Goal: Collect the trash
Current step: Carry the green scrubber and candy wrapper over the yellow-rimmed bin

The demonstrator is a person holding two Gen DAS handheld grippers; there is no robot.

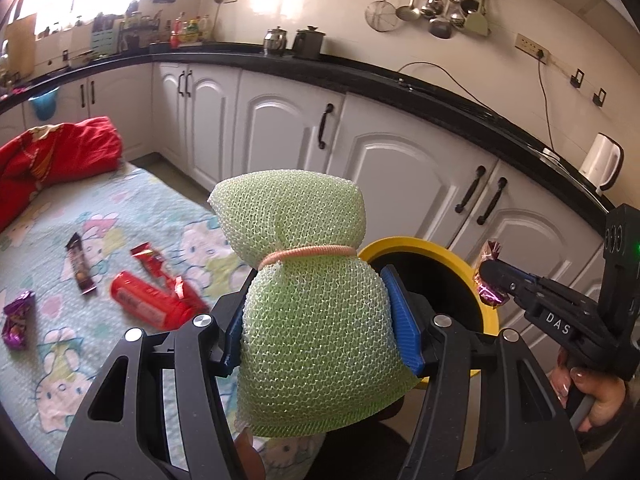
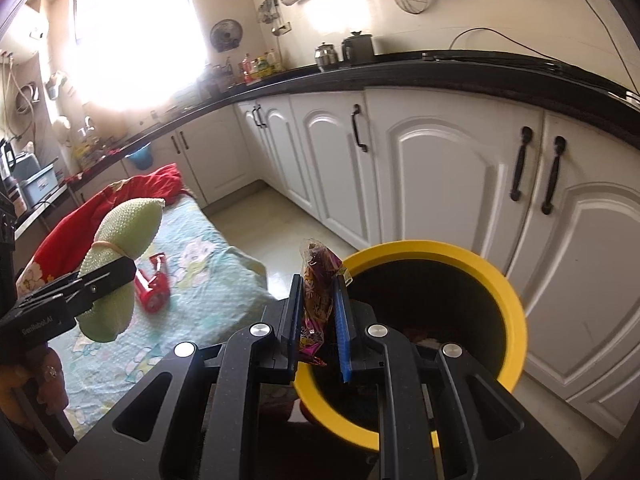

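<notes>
Right now two pieces of trash are held above or beside the yellow-rimmed bin (image 2: 516, 320), which stands on the floor in front of the white cabinets (image 2: 436, 168). The right gripper (image 2: 318, 312) pinches a purple snack wrapper (image 2: 318, 292) upright between its blue pads, jaws narrowed onto it, at the bin's near left rim; the black inside of the bin shows just beyond. From the left wrist view the same wrapper (image 1: 489, 280) sits at the tip of the right gripper (image 1: 498, 278), over the right edge of the bin (image 1: 424, 248).

The left gripper (image 1: 320, 316) clamps a green mesh scrubber (image 1: 316, 304), a netted pouch cinched at its waist by a pink elastic band (image 1: 308, 254); the blue pads press into its sides below the band. In the right wrist view this scrubber (image 2: 120, 256) hangs in the left gripper (image 2: 106, 276) to the left of the bin, over the bed.

More trash lies on the cartoon-print bedsheet (image 1: 120, 208): a red packet (image 1: 154, 300) nearest, a smaller red wrapper (image 1: 150, 260) just beyond it, a dark brown bar wrapper (image 1: 81, 264) to the left, and a purple wrapper (image 1: 18, 320) at the far left. A red blanket (image 1: 52, 152) is bunched at the far end of the bed.

Farther off, a black countertop (image 1: 360, 76) carries two metal pots (image 1: 294, 42) and a white kettle (image 1: 602, 164), with ladles (image 1: 440, 4) hanging on the wall.
</notes>
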